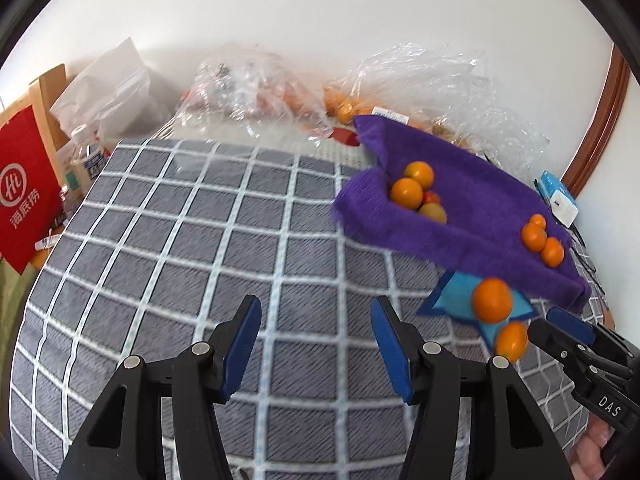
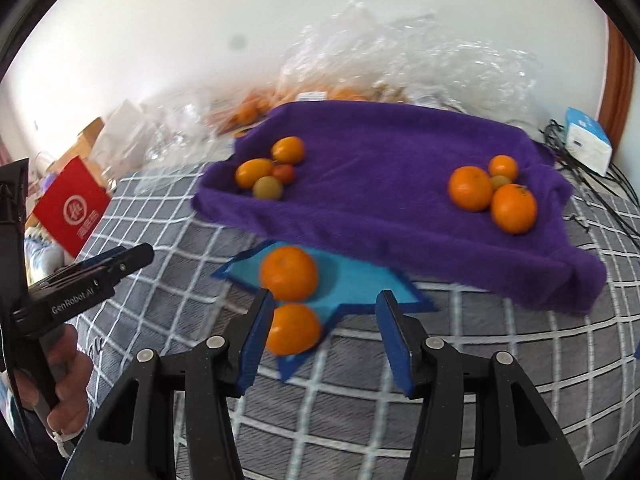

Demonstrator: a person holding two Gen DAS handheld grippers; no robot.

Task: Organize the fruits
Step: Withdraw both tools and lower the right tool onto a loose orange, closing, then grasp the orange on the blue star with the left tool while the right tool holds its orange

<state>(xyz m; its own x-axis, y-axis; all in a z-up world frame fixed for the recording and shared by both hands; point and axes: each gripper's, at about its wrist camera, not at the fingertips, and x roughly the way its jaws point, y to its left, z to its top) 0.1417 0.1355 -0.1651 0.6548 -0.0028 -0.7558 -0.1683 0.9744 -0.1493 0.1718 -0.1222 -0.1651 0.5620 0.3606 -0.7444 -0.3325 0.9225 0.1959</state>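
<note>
A purple towel [image 2: 380, 184] lies on the checked grey cloth [image 1: 200, 240]. It holds a left cluster of small fruits [image 2: 266, 168] and a right cluster of oranges [image 2: 492, 194]. In front, two oranges [image 2: 289, 268] [image 2: 294, 330] rest on a blue star-shaped mat [image 2: 356, 284]. My right gripper [image 2: 324, 332] is open, its left finger touching the nearer orange. My left gripper [image 1: 316, 344] is open and empty over the bare cloth, left of the mat [image 1: 456, 296]. The towel [image 1: 460, 208] and the two oranges [image 1: 492, 300] also show in the left wrist view.
Clear plastic bags with more fruit [image 1: 344, 108] lie along the back wall. A red bag [image 1: 24, 192] and white bags stand at the left. A white and blue box [image 2: 588, 140] and black cables lie at the right.
</note>
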